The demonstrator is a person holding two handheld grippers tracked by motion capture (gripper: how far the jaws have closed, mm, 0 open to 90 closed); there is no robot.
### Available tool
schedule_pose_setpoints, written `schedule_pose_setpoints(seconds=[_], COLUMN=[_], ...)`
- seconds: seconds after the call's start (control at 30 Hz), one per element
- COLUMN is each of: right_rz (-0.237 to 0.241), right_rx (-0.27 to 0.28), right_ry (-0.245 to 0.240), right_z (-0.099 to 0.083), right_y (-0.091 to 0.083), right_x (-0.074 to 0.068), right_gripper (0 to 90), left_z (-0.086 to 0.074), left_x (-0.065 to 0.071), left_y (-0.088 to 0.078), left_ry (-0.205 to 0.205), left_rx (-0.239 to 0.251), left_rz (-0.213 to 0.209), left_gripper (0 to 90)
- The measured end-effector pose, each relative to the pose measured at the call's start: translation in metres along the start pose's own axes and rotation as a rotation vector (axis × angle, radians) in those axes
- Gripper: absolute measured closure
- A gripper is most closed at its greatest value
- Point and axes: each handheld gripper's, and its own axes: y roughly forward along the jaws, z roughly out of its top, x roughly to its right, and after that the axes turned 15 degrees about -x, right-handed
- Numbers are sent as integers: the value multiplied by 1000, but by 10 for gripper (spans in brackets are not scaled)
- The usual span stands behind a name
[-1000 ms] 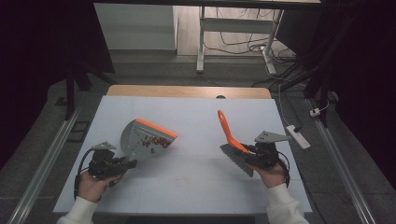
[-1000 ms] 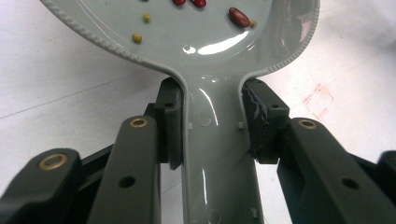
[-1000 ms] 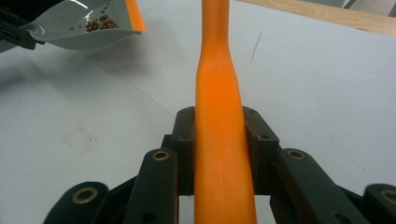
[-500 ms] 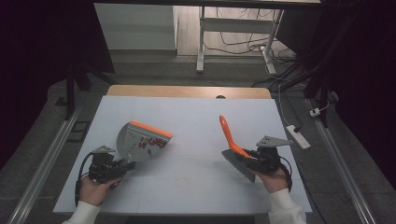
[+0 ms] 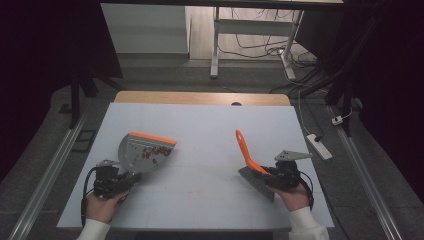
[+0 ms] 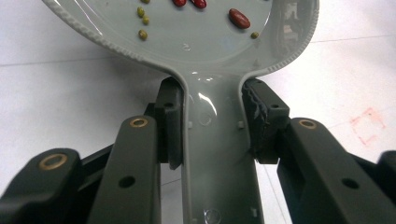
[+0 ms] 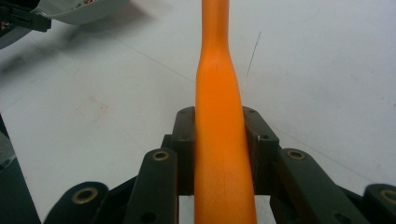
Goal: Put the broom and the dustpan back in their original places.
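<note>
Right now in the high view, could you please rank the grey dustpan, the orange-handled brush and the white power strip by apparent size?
1. Grey dustpan with orange lip
2. Orange-handled brush, nearly as large
3. White power strip, lying beyond the table's edge

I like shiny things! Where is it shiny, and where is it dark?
Left gripper view: bright glare spots on the grey dustpan handle between the tongs. High view: the table is lit, the room around it dark. Right gripper view: the orange brush handle looks soft, slightly blurred.

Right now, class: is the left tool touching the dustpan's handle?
Touching: in the left gripper view, the left tool has both jaws pressed against the dustpan's handle.
</note>
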Motion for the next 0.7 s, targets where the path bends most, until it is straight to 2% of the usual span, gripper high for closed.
schedule_pose_setpoints(seconds=[0.33,0.7], right_rz=[10,-9], right_rx=[-35,-56], right_ry=[31,69], right_z=[-3,-6], right_y=[5,12], right_x=[5,12], right_gripper=[700,700], left_z=[-2,-1], left_x=[-4,-6], left_y=[2,6], left_ry=[-42,-59], left_rx=[10,-12], left_rz=[2,-2], left_gripper=[612,611])
